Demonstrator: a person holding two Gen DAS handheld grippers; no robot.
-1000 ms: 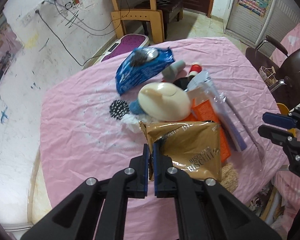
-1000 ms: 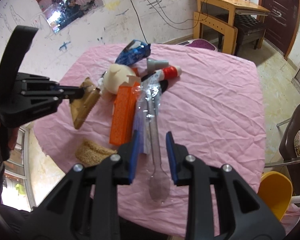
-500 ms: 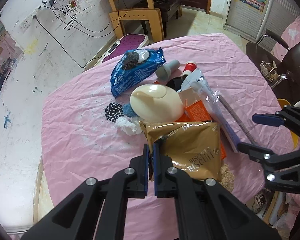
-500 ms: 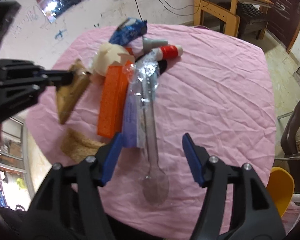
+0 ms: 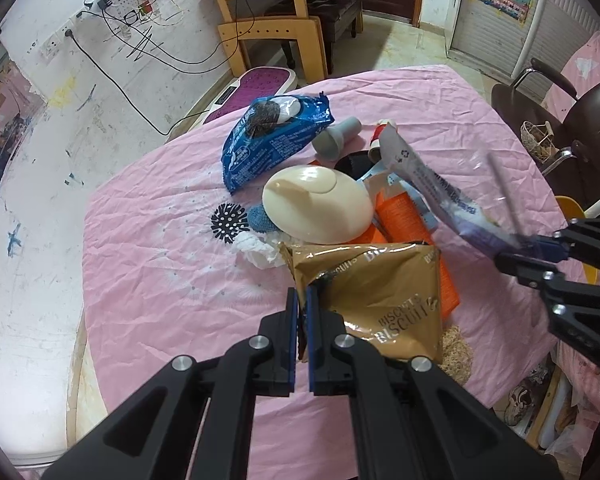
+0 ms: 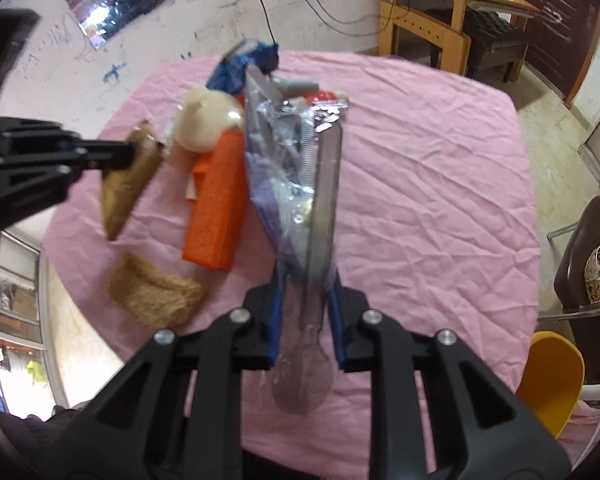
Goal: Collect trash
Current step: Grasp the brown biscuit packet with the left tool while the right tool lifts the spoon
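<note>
Closing around a clear plastic wrapper (image 6: 296,168) and the clear plastic spoon (image 6: 314,264) lying with it, the right gripper (image 6: 305,320) now has both between its blue pads, where half a second ago those jaws stood wide to either side of the spoon on the pink tablecloth (image 6: 428,184). A second ago they were narrow, so they widened and then came in on the bundle. In the left wrist view the wrapper (image 5: 432,184) slants up off the heap toward the right gripper (image 5: 540,248), its near end raised, so the piece looks caught and starting to lift rather than merely touched.

The left gripper (image 5: 300,316) has not changed: its jaws are clenched on the corner of a gold biscuit bag (image 5: 384,300), which hangs at the near edge of the pile just as it did a second ago.

Around them the rest of the trash stays where it was: an orange box (image 6: 216,200) just beside the wrapper, a cream egg-shaped shell (image 5: 316,208), a blue snack bag (image 5: 272,136), a grey cap (image 5: 336,140), crumpled tissue (image 5: 260,254) and a tan scouring pad (image 6: 152,292) near the table edge.

For the task, each hand now seems to carry one piece of trash, so the likely next step is taking both to a bin, which no frame shows.
</note>
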